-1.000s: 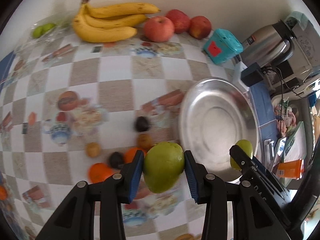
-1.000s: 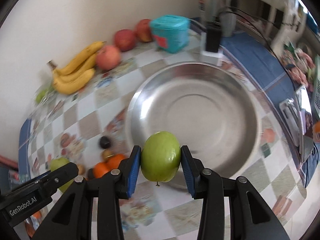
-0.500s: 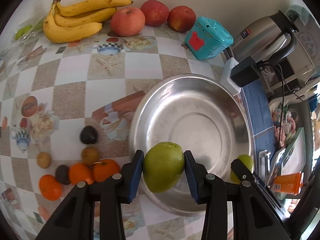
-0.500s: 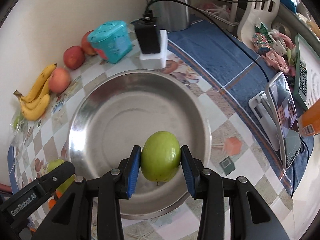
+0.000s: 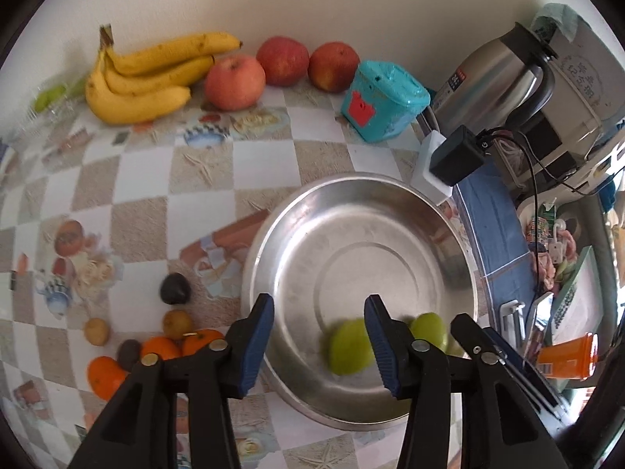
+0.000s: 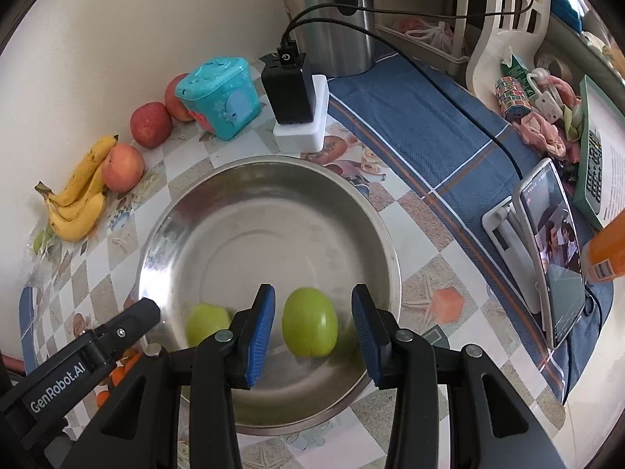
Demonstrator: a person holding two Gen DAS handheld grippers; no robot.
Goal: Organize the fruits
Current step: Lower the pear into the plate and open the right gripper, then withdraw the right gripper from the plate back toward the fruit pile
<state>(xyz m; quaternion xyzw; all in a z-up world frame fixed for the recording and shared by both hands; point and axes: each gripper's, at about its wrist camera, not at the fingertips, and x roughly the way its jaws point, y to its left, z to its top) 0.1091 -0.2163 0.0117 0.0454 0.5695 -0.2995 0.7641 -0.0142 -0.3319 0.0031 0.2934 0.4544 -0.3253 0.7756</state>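
My left gripper (image 5: pixel 320 305) hangs over the near part of the steel bowl (image 5: pixel 351 178) with its jaws opening. A blurred green fruit (image 5: pixel 345 348) lies free in the bowl below its right pad. My right gripper (image 6: pixel 312 287) is over the same bowl (image 6: pixel 273 160). A second green fruit (image 6: pixel 309 322) sits on the bowl floor between its pads, with a small gap on each side. That fruit (image 5: pixel 429 330) also shows in the left wrist view, and the first fruit (image 6: pixel 207 324) shows in the right wrist view.
Bananas (image 5: pixel 144 78) and three red apples (image 5: pixel 234 82) line the back wall beside a teal box (image 5: pixel 384 101). Oranges and small dark fruits (image 5: pixel 168 346) lie left of the bowl. A kettle (image 5: pixel 504 74), charger (image 5: pixel 455 160), phone (image 6: pixel 554 250) and orange bottle (image 5: pixel 566 355) crowd the right.
Both grippers travelled over the bowl. The left jaws spread and its green fruit dropped into the bowl. The right gripper's fruit now sits lower, clear of the pads.
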